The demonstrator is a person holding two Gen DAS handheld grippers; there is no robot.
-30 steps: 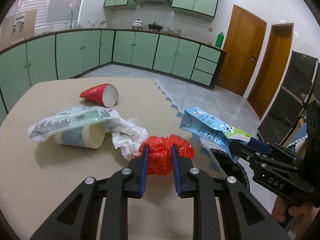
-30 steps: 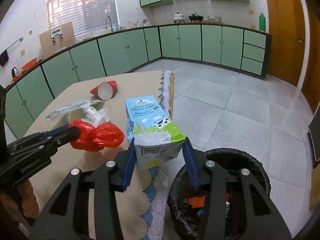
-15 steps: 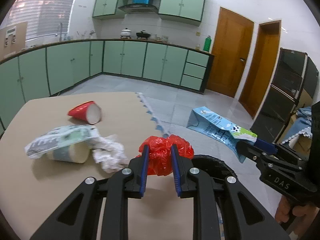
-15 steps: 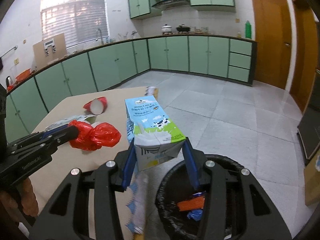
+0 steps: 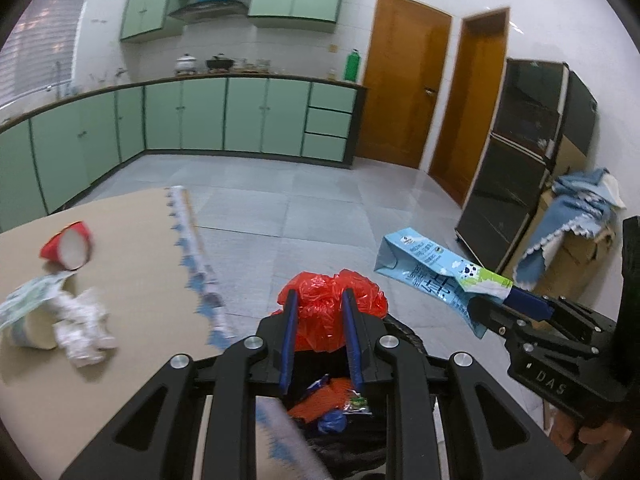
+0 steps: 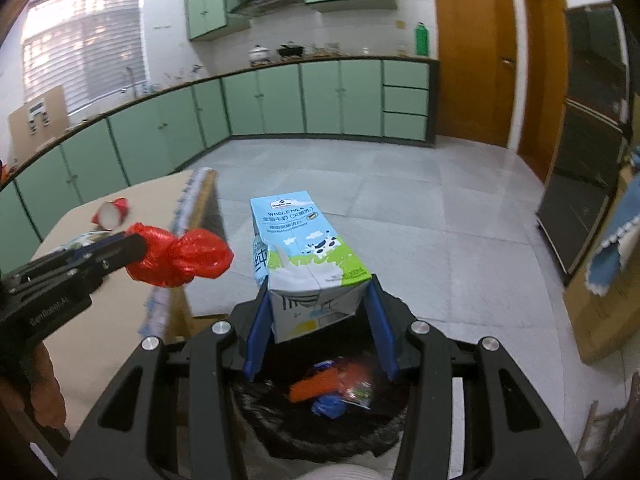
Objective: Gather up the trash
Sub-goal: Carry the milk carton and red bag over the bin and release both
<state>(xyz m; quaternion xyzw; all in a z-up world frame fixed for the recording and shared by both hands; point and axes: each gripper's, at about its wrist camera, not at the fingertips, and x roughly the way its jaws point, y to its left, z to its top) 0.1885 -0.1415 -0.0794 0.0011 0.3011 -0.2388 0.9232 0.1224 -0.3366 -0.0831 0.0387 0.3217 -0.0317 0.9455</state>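
Observation:
My left gripper is shut on a crumpled red plastic bag and holds it over the black-lined trash bin. My right gripper is shut on a blue and green milk carton above the same bin, which holds orange and blue wrappers. The red bag and left gripper show at the left in the right wrist view. The carton and right gripper show at the right in the left wrist view.
On the beige table lie a red paper cup, a paper cup with a plastic wrapper and crumpled white paper. A dark cabinet and a box with blue cloth stand at the right.
Both grippers have swung right, off the table to above the trash bin, with the red bag and the milk carton still held.

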